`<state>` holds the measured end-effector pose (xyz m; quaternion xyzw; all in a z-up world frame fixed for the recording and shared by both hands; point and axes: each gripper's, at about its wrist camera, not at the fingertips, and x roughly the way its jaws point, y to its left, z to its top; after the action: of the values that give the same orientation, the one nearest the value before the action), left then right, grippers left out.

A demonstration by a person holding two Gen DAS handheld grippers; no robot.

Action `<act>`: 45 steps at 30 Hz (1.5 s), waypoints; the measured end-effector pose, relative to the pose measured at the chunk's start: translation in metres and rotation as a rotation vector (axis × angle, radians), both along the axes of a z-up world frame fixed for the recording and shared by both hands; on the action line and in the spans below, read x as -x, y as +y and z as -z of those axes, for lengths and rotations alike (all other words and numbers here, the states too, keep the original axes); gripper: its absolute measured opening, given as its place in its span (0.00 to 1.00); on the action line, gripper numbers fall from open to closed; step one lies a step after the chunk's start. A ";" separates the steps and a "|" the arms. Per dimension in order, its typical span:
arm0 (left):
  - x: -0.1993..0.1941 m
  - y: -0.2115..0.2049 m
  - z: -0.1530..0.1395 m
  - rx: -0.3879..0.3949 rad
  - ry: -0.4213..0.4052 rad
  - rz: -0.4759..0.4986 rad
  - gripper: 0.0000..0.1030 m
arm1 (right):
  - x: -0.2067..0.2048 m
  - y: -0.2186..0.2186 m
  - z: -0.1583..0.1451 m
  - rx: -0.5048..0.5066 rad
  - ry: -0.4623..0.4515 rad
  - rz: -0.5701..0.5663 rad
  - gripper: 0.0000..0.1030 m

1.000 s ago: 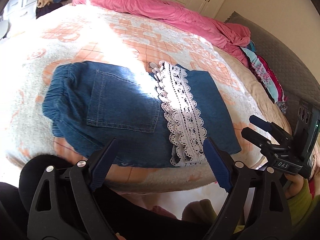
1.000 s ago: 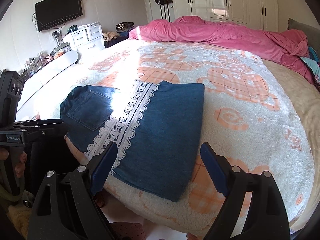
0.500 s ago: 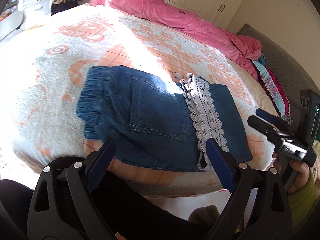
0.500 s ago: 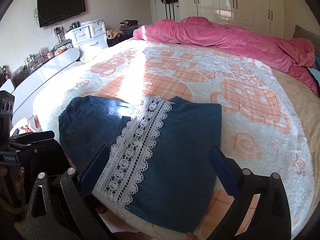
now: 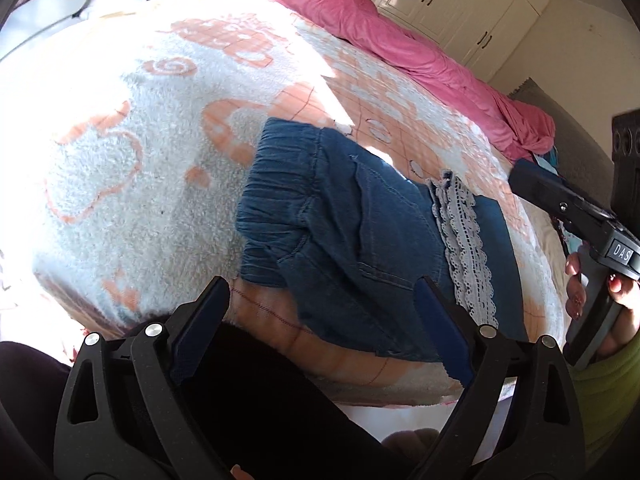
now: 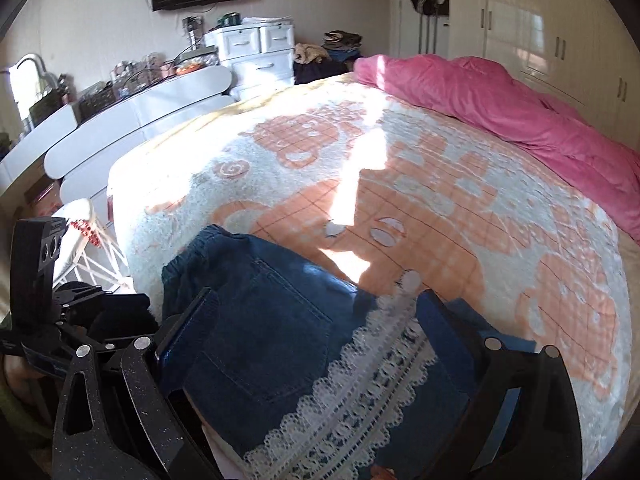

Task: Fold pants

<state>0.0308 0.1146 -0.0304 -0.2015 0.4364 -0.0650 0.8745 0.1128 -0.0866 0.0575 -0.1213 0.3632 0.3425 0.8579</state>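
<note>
The pants [image 5: 360, 248] lie folded near the bed's [image 5: 120, 160] front edge. Both the left gripper [image 5: 320, 320] and right gripper [image 6: 316, 340] hang spread wide, holding nothing. Next, one must pinch the waistband [image 5: 276, 200] for another fold.

pants [image 6: 280, 360] near edge cut off below (right wrist view) | shelf clutter [image 6: 132, 76] blurred

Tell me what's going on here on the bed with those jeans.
A person holding a gripper in each hand is folding a pair of denim pants on the blanket-covered bed. The pants already lie folded over, with the white lace trim across the top. The left gripper and the right gripper are both open near the bed's front edge, above the pants, neither holding any fabric. A pink duvet is bunched at the bed's far side.
</note>
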 end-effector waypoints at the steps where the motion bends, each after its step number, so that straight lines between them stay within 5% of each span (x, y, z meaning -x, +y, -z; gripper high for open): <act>1: -0.002 0.001 0.003 0.010 0.012 -0.003 0.81 | -0.004 0.015 0.003 0.022 0.010 -0.048 0.96; 5: -0.009 0.001 0.011 0.032 0.022 0.000 0.59 | -0.013 0.064 0.019 0.111 0.038 -0.180 0.96; 17: -0.015 0.006 0.017 0.043 0.031 -0.001 0.52 | -0.054 0.151 0.078 0.169 0.238 -0.359 0.93; 19: -0.016 0.006 0.018 0.045 0.037 -0.008 0.52 | -0.057 0.152 0.086 0.121 0.320 -0.391 0.64; 21: -0.020 0.004 0.017 0.038 0.044 -0.012 0.53 | -0.054 0.146 0.082 0.083 0.340 -0.396 0.47; 24: -0.022 0.000 0.014 0.028 0.046 -0.018 0.55 | -0.052 0.127 0.063 0.010 0.317 -0.389 0.35; 31: -0.034 -0.032 -0.006 0.074 0.022 0.061 0.55 | -0.053 0.044 0.014 -0.188 0.309 -0.352 0.33; 41: -0.057 -0.119 -0.044 0.066 -0.030 0.228 0.55 | -0.053 -0.070 -0.007 -0.286 0.241 -0.225 0.33; 43: -0.061 -0.136 -0.047 0.073 -0.042 0.276 0.59 | -0.048 -0.092 -0.008 -0.295 0.220 -0.193 0.36; 45: -0.064 -0.153 -0.047 0.066 -0.054 0.333 0.65 | -0.047 -0.121 -0.008 -0.316 0.205 -0.135 0.53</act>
<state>0.0945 -0.0388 0.0164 -0.1535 0.4376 -0.2286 0.8560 0.1594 -0.2074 0.0657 0.0262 0.3814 0.4626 0.7999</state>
